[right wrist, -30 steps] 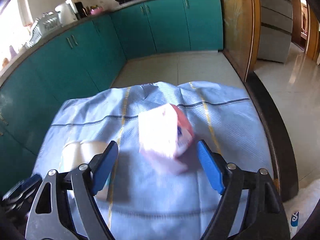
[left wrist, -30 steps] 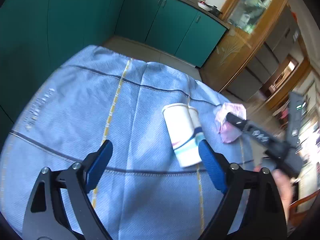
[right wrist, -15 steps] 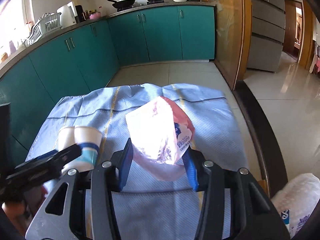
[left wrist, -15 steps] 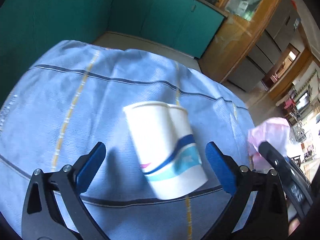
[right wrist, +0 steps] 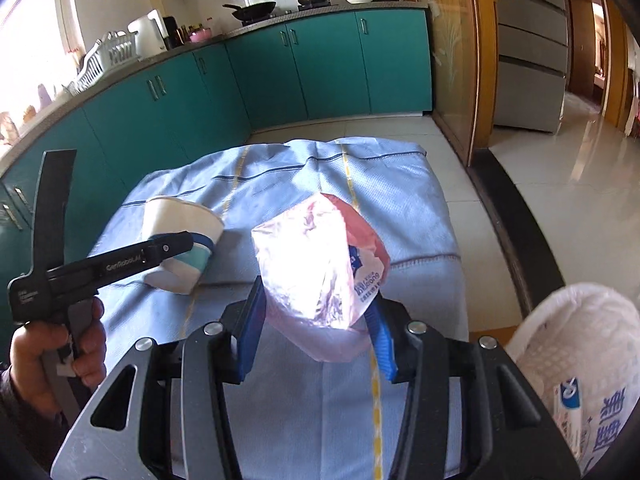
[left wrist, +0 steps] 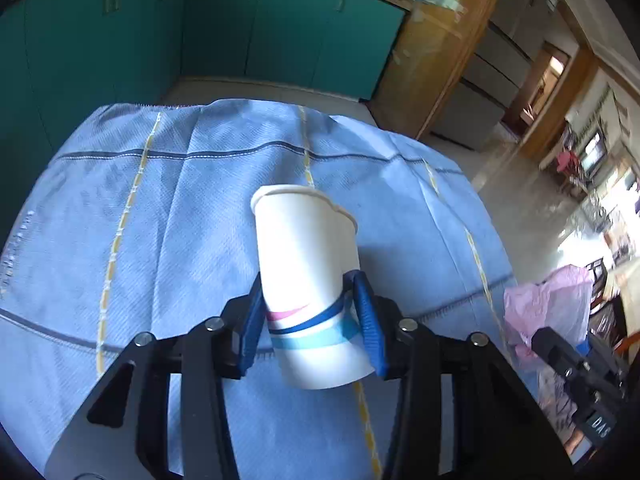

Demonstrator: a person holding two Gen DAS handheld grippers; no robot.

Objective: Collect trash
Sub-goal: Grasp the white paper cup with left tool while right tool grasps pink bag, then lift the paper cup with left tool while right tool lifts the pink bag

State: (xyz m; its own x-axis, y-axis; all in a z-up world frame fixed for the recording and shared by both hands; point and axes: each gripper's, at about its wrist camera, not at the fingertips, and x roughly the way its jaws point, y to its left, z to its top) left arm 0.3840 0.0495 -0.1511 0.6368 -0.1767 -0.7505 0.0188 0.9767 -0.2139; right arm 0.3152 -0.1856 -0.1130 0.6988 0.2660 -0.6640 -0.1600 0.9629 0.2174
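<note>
Teal kitchen cabinets (right wrist: 328, 68) ring a tabletop covered with a blue striped cloth (left wrist: 168, 216). Above it, the left tool (left wrist: 310, 320) is clamped on the lower part of two nested paper cups (left wrist: 306, 272), which point forward and away from the camera. Thin and light, they probably buckle under a hard squeeze, so a grip low near the stiffer base looks soundest. The right tool (right wrist: 316, 332) pinches a crumpled pink plastic bag (right wrist: 316, 272), soft, nearly weightless and likely slippery, best held by a bunched fold. Whether either piece still touches the cloth cannot be told. A white printed bag (right wrist: 584, 360) at the lower right is cut off by the frame; its contents are mostly hidden. The pink bag's printing is too small to read.
</note>
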